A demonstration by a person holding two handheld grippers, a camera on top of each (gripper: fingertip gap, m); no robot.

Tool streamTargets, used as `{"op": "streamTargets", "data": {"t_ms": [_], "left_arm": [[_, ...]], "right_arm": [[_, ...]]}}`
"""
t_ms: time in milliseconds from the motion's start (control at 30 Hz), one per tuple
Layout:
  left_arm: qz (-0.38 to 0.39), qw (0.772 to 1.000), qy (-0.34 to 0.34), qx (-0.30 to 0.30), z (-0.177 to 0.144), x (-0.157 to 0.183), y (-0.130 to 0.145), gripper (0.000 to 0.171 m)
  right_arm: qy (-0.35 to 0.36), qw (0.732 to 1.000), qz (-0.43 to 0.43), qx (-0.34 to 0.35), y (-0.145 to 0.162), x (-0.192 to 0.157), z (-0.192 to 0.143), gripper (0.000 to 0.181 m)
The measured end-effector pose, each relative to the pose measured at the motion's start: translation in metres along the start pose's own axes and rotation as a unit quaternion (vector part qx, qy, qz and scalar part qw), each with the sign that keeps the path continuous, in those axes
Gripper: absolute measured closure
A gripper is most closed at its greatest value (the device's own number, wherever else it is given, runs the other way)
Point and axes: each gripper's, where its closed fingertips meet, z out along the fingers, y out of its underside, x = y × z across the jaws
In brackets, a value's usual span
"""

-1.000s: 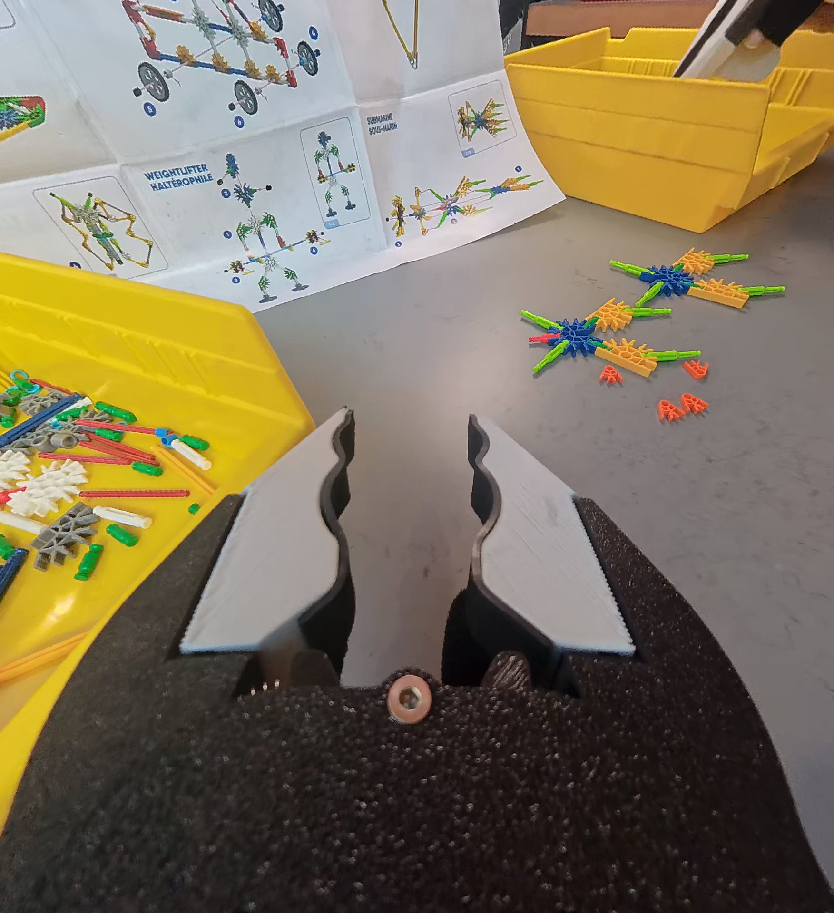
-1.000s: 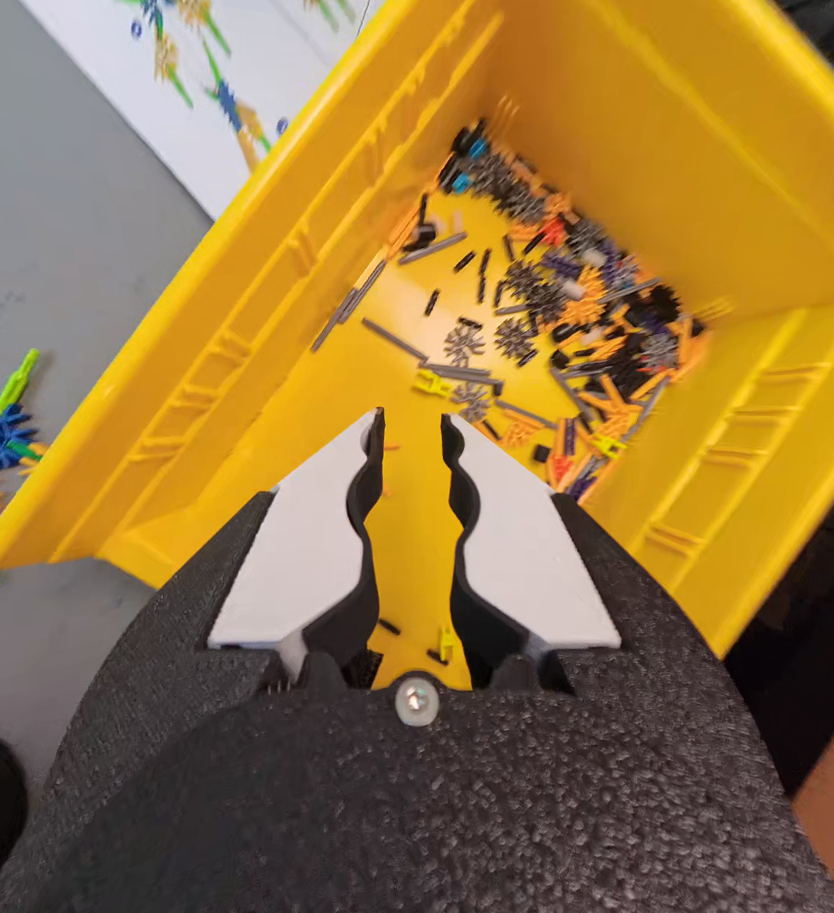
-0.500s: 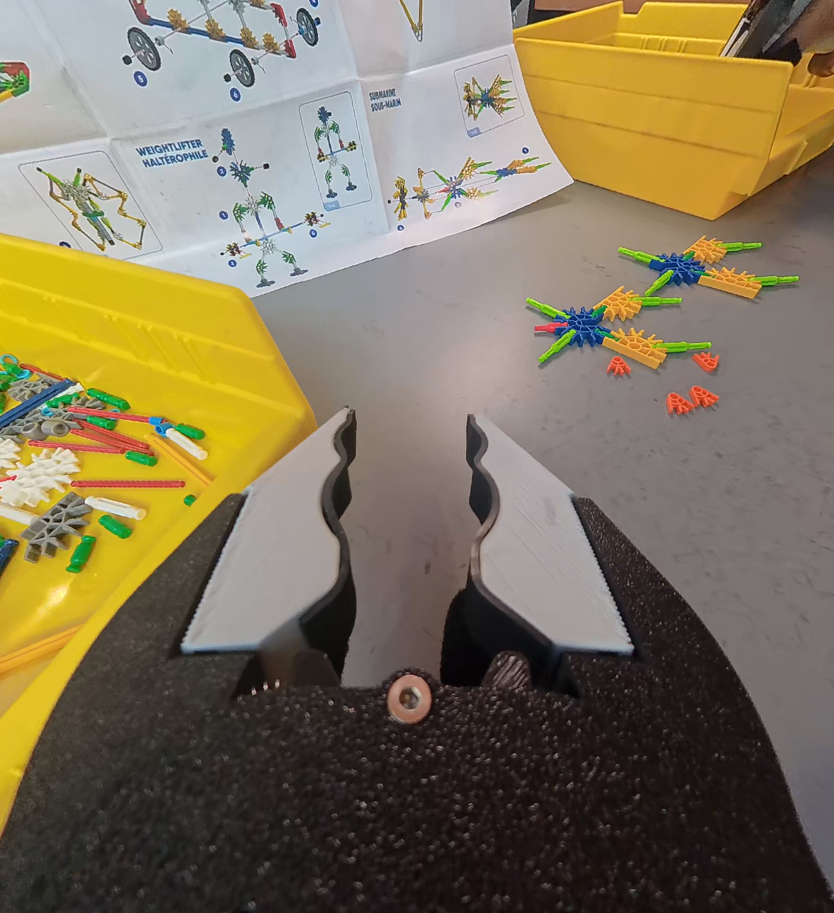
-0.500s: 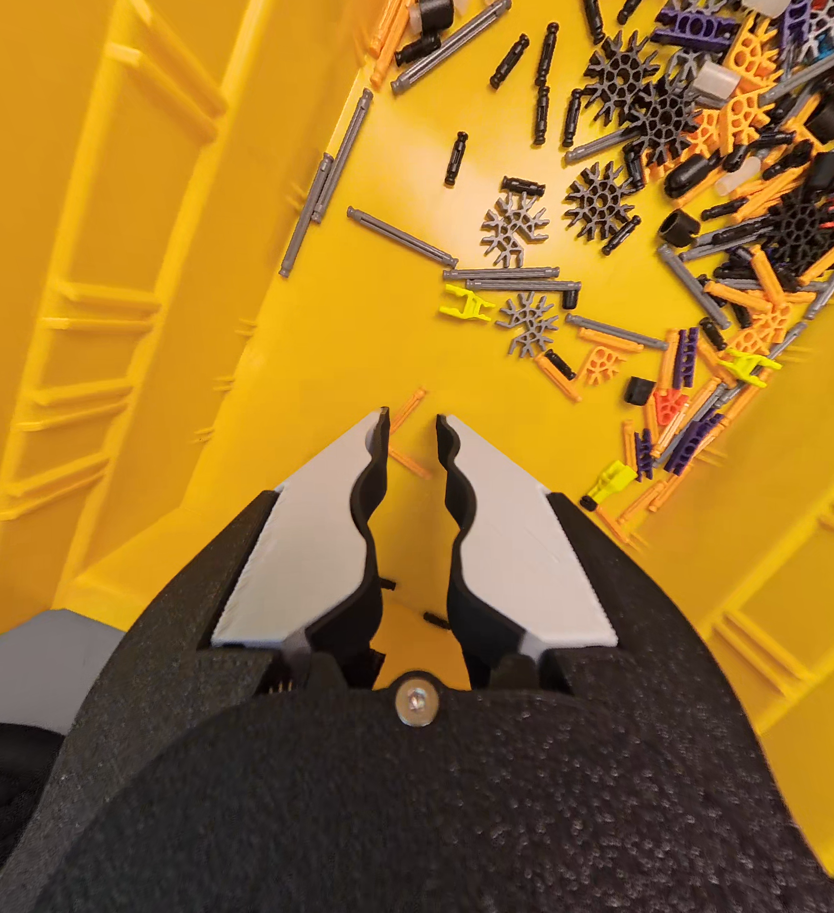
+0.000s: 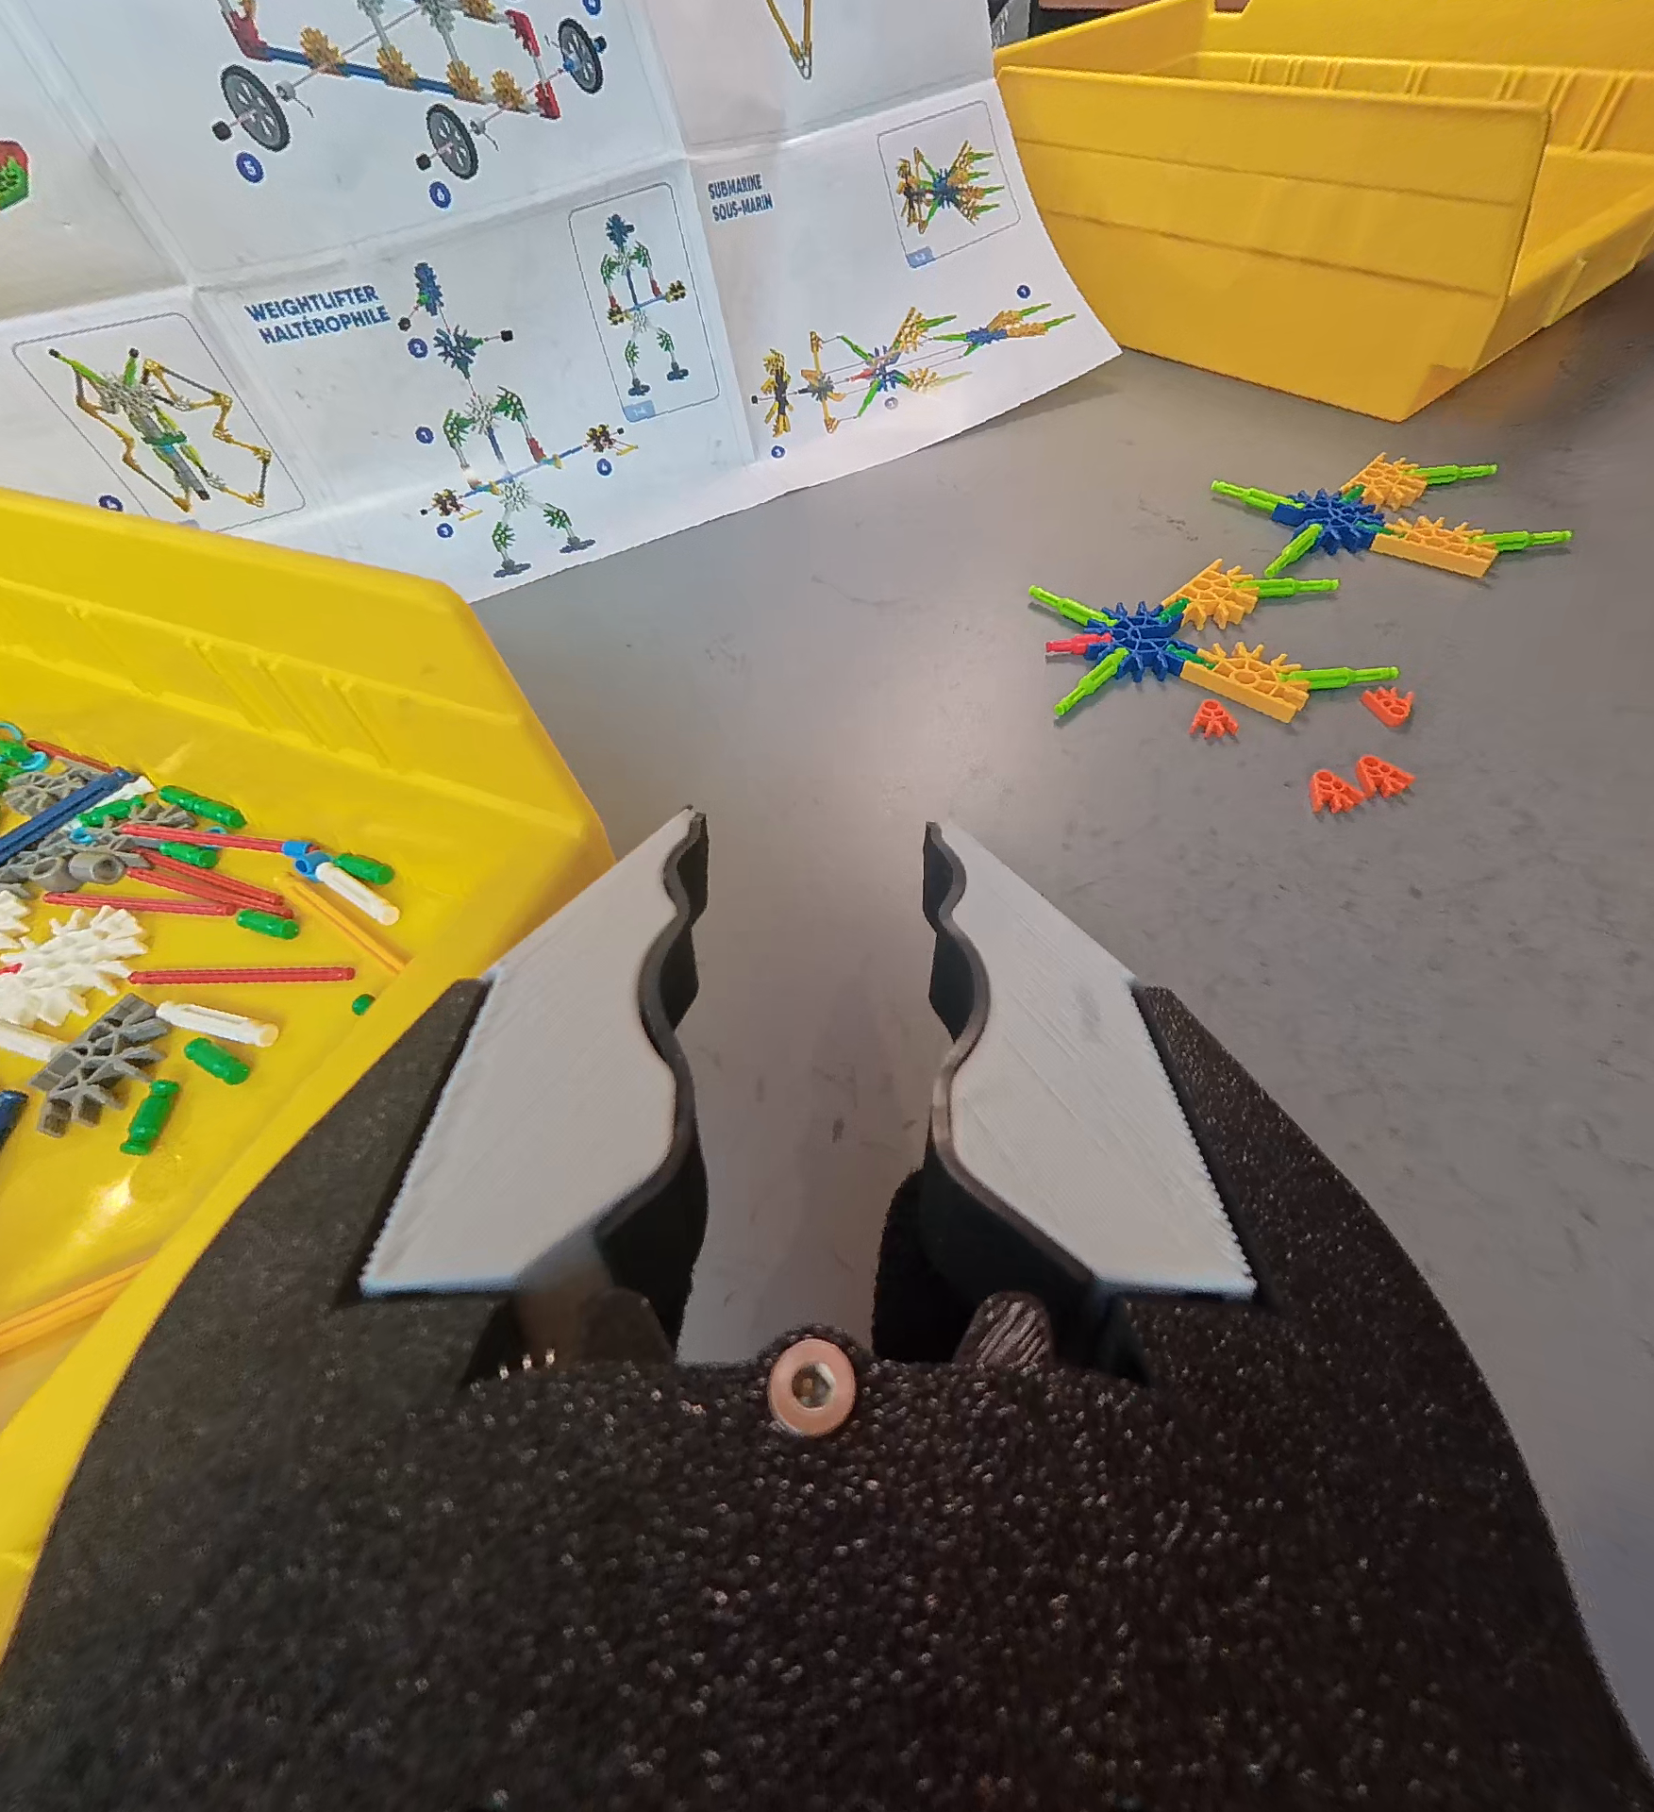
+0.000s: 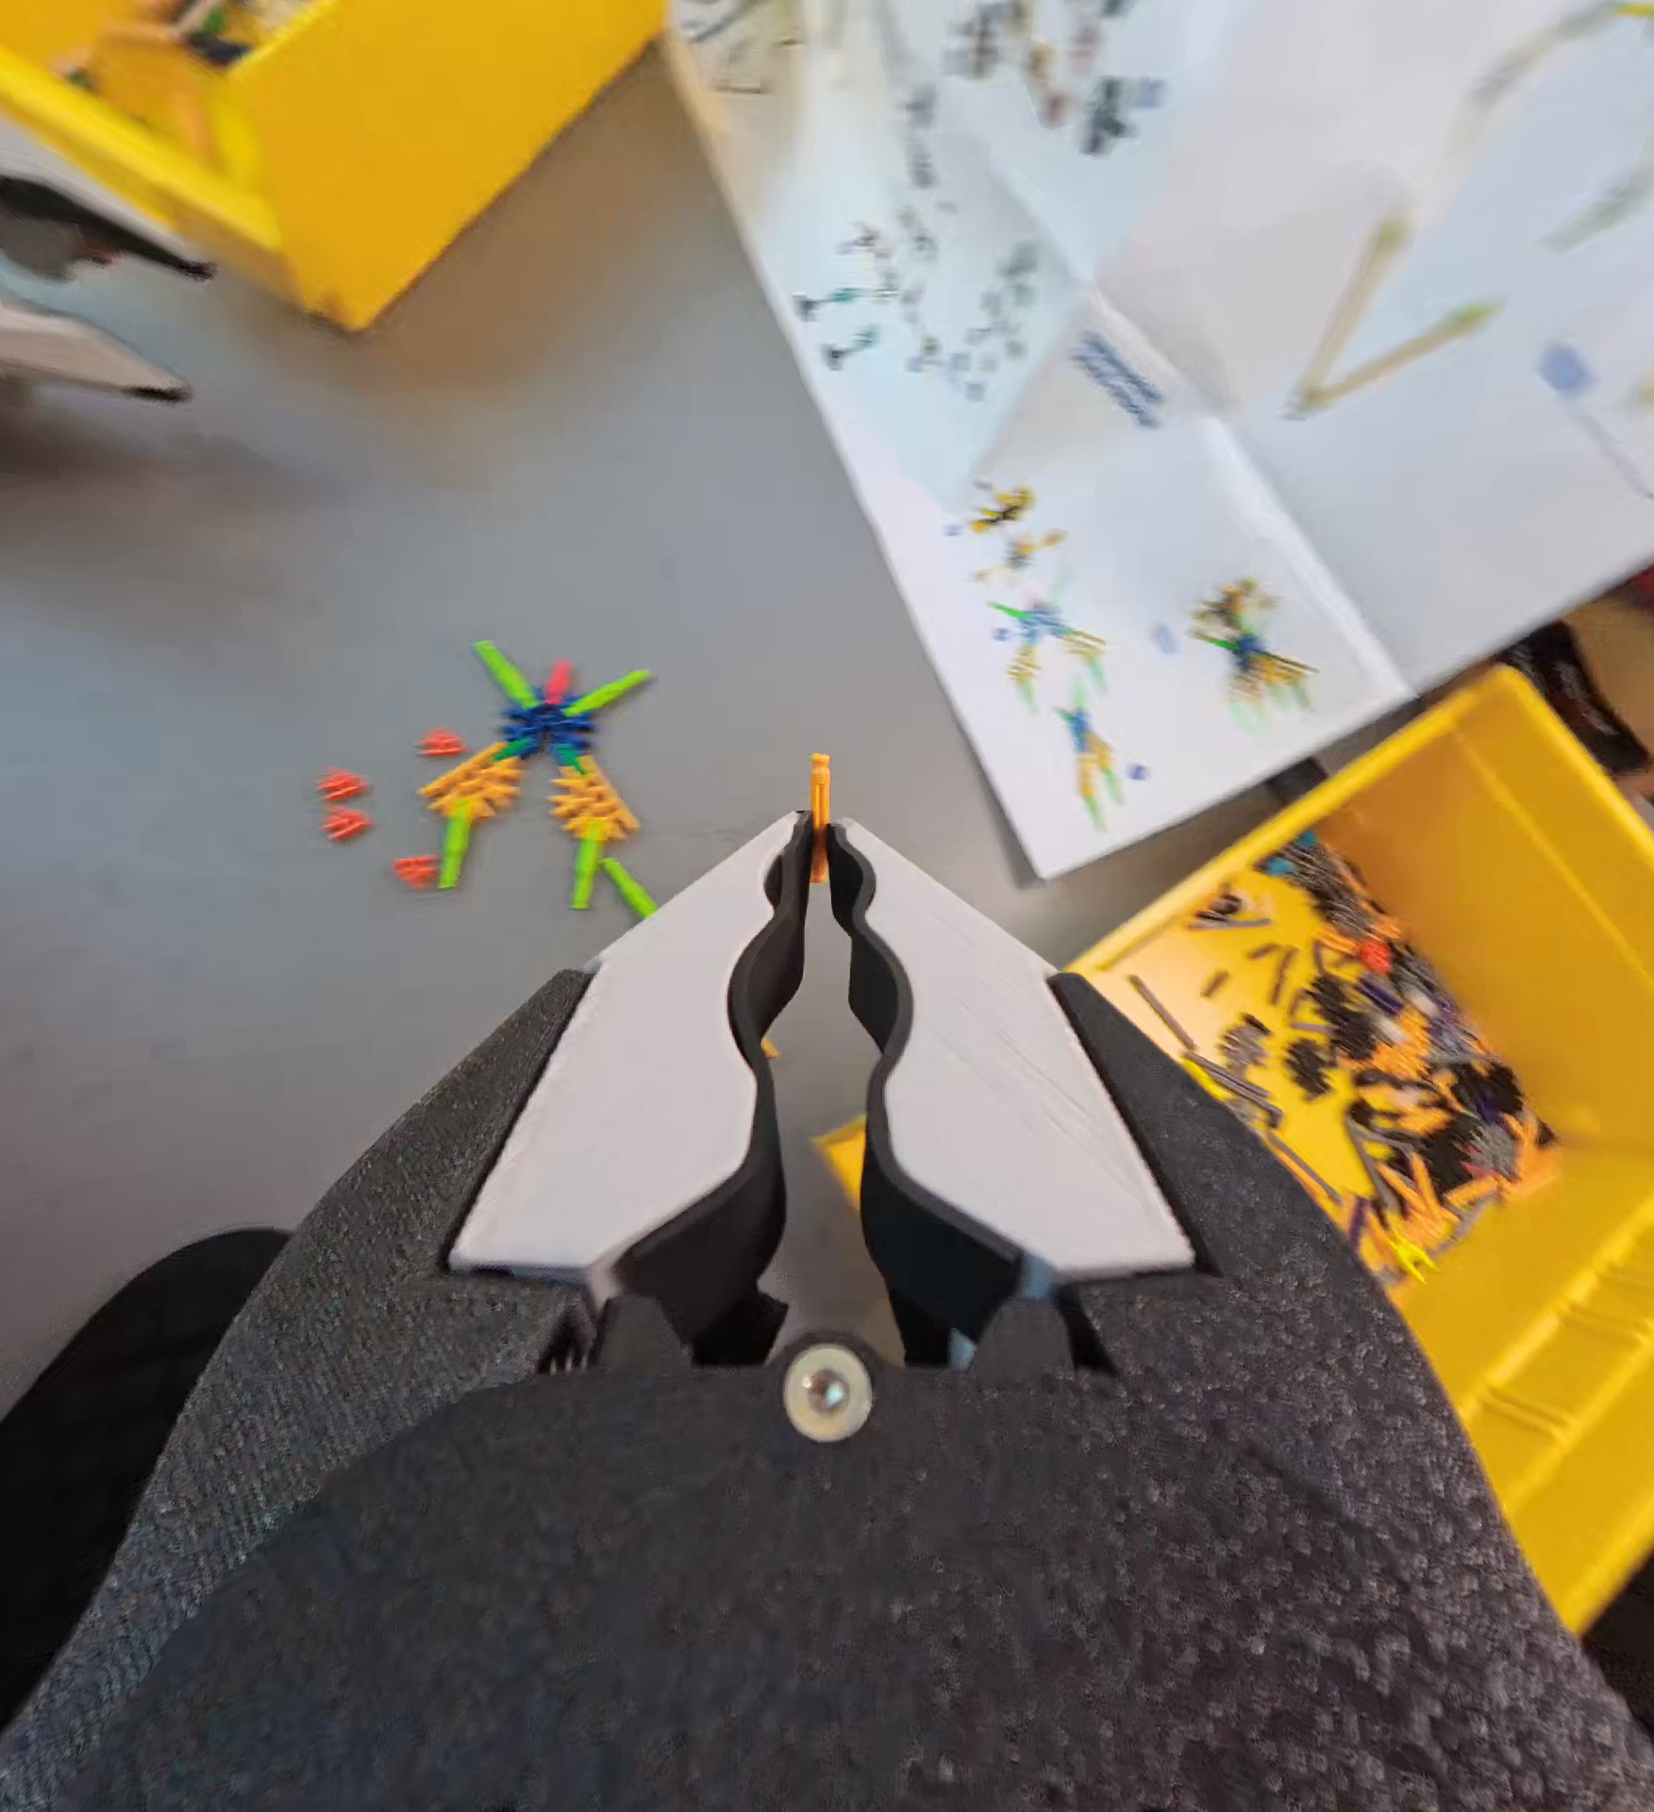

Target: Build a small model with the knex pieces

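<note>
My right gripper [image 6: 819, 829] is shut on a thin orange rod [image 6: 819, 784]; the rod pokes out past the fingertips, above the grey table. Ahead and to its left lies a blue-hubbed assembly with green rods and orange fan pieces [image 6: 538, 745]. My left gripper [image 5: 815, 833] is open and empty, low over the bare grey table [image 5: 1195, 1030], beside a yellow bin [image 5: 264, 677] of white, grey, red and green pieces. Two blue-hubbed assemblies [image 5: 1146, 637] [image 5: 1332, 515] lie ahead to its right. The left gripper also shows at the far left of the right wrist view [image 6: 29, 294].
A folded white instruction sheet [image 5: 509, 245] [image 6: 1244, 343] lies at the back. A second yellow bin [image 5: 1342, 226] [image 6: 1538, 1030] holds dark and orange pieces. Small orange-red connectors [image 5: 1332, 784] [image 6: 342, 804] lie loose beside the assemblies. My hands' fingertips stand some 30 centimeters from each other.
My right gripper closed on the orange rod in the yellow bin, lifted out and swung left over the table. My left gripper stayed open and barely moved.
</note>
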Motion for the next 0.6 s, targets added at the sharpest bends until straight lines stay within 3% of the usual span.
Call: {"op": "streamTargets", "data": {"t_ms": [67, 133, 233, 333, 433, 467, 533, 600], "left_arm": [[-0.001, 1.0, 0.003, 0.003, 0.0, 0.001, -0.001, 0.128], [0.003, 1.0, 0.002, 0.005, -0.001, 0.002, -0.002, 0.128], [0.01, 1.0, -0.001, 0.01, -0.003, 0.002, -0.005, 0.128], [0.012, 1.0, -0.002, 0.012, -0.004, 0.002, -0.006, 0.128], [0.013, 1.0, 0.0, 0.013, -0.005, 0.002, -0.007, 0.128], [0.013, 1.0, 0.001, 0.013, -0.004, 0.003, -0.007, 0.128], [0.014, 1.0, 0.001, 0.011, -0.004, 0.003, -0.006, 0.128], [0.015, 1.0, 0.001, 0.01, -0.004, 0.003, -0.006, 0.128]], "right_arm": [[-0.067, 0.996, -0.055, -0.035, 0.007, -0.071, 0.02, 0.181], [-0.114, 0.986, -0.093, -0.081, 0.033, -0.13, 0.05, 0.181], [-0.127, 0.973, -0.136, -0.137, 0.075, -0.175, 0.09, 0.181], [-0.119, 0.969, -0.142, -0.163, 0.095, -0.186, 0.107, 0.18], [-0.124, 0.976, -0.109, -0.142, 0.091, -0.187, 0.109, 0.178], [-0.12, 0.977, -0.109, -0.138, 0.091, -0.184, 0.108, 0.167], [-0.109, 0.984, -0.098, -0.104, 0.076, -0.168, 0.094, 0.159], [-0.068, 0.996, -0.052, -0.037, 0.042, -0.126, 0.063, 0.16]]}}
